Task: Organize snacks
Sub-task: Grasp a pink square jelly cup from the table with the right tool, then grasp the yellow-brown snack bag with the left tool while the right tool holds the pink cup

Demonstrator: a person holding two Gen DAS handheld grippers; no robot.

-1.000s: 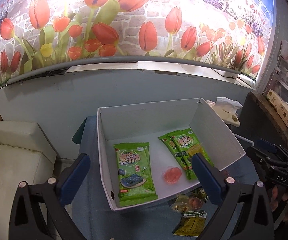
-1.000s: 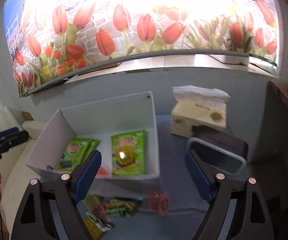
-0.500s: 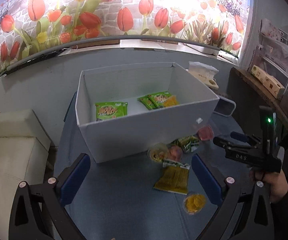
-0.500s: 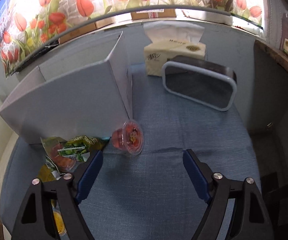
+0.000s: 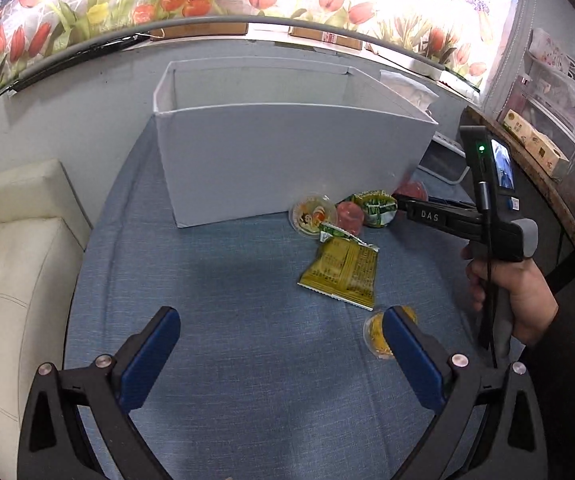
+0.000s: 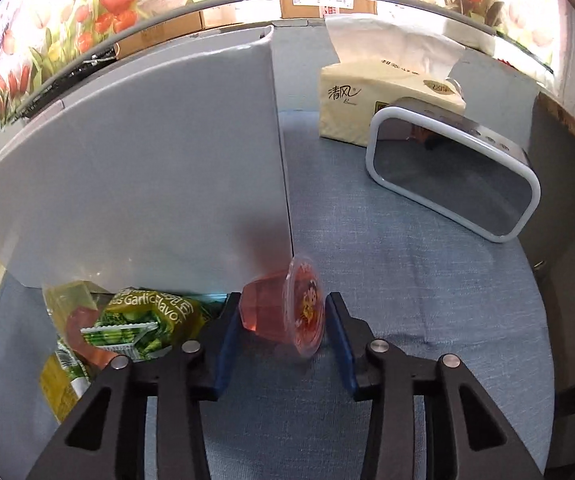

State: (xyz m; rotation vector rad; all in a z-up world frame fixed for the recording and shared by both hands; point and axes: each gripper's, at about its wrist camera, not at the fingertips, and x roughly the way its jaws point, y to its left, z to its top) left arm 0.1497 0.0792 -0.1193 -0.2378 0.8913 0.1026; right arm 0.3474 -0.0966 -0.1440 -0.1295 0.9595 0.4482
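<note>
A white box (image 5: 287, 160) stands on the blue table; it also shows in the right wrist view (image 6: 147, 168). Loose snacks lie in front of it: a yellow-green packet (image 5: 341, 272), a green garlic-flavour packet (image 6: 143, 320), jelly cups (image 5: 311, 214) and an orange cup (image 5: 377, 336). My right gripper (image 6: 283, 326) has its pads around a red jelly cup (image 6: 283, 312) lying on its side by the box corner, close to touching it. My left gripper (image 5: 281, 348) is open and empty above the table, near the orange cup.
A tissue box (image 6: 387, 92) and a white-framed clock-like device (image 6: 451, 184) stand right of the box. A cream sofa (image 5: 11, 260) is left of the table. A wooden shelf (image 5: 547, 168) runs along the right.
Both grippers dropped down from above the box to table level. My right gripper moved in on the red jelly cup and narrowed around it. My left gripper pulled back toward the near edge.
</note>
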